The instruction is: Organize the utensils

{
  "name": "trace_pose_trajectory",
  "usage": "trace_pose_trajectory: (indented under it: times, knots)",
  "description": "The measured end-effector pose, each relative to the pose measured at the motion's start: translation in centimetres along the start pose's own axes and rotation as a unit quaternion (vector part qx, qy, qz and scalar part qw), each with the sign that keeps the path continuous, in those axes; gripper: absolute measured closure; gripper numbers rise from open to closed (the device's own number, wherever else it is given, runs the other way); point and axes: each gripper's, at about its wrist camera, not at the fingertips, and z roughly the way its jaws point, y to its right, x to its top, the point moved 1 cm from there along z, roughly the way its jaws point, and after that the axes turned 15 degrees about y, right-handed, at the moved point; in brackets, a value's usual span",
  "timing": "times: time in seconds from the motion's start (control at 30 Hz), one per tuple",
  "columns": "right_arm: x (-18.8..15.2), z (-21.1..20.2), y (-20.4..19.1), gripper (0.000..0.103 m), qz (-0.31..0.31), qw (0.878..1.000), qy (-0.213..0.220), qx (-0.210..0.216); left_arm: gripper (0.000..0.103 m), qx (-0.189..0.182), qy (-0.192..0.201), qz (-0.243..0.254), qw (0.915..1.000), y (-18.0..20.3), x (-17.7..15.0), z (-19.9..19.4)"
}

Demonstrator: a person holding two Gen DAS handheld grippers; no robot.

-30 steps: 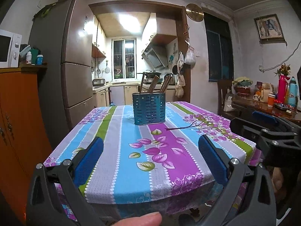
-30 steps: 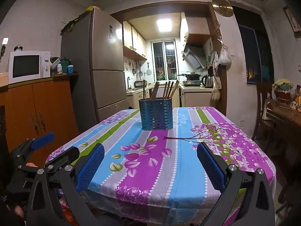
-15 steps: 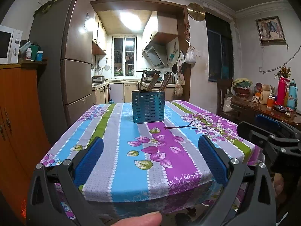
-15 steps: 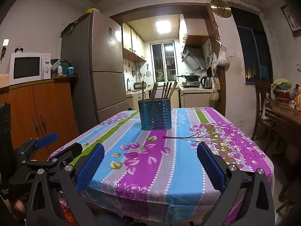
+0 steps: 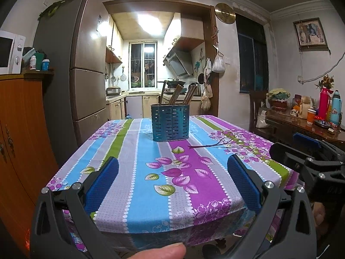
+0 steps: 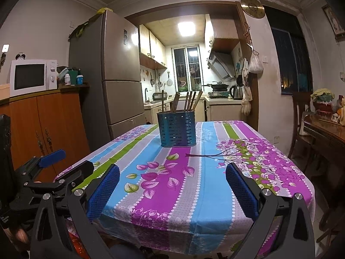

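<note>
Slotted blue metal utensil holder, wooden chopsticks, matt printed cloth tablecloth

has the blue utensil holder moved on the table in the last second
No. The blue utensil holder stands on the same purple stripe of the tablecloth, above the same leaf, in both views.

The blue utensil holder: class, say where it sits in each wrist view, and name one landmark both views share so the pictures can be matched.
Left wrist view: the blue utensil holder stands on the tablecloth at picture centre, above the open left gripper.
Right wrist view: just right of centre, above the open right gripper.
Shared landmark: the grey fridge, left of the holder.
</note>
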Motion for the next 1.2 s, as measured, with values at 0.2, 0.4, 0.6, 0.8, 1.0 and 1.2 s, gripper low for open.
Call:
trace_pose_trajectory:
  times: [0.2,0.4,0.6,0.8,1.0,1.2]
  knots:
    - [-0.2,-0.2,0.2,0.005,0.006,1.000,0.019,0.003,0.006,0.001,0.003,-0.001,1.0000,0.0,0.1,0.1]
    - [-0.3,-1.2,0.4,0.005,0.007,0.999,0.050,0.002,0.006,0.008,-0.002,0.001,1.0000,0.1,0.2,0.4]
    - [-0.2,-1.1,0.1,0.005,-0.003,0.998,0.055,0.001,0.006,0.028,-0.022,0.004,0.9994,-0.2,0.3,1.2]
    - [-0.2,-1.1,-0.3,0.005,-0.008,0.998,0.057,0.004,0.006,0.039,-0.024,0.004,0.9989,-0.7,0.2,1.1]
    - [0.0,-1.1,-0.5,0.005,-0.013,0.998,0.058,0.006,0.006,0.042,-0.019,0.005,0.9989,-0.7,0.3,1.1]
    - [0.1,-1.1,-0.6,0.005,-0.014,0.998,0.058,0.007,0.006,0.041,-0.014,0.004,0.9991,-0.6,0.5,1.2]
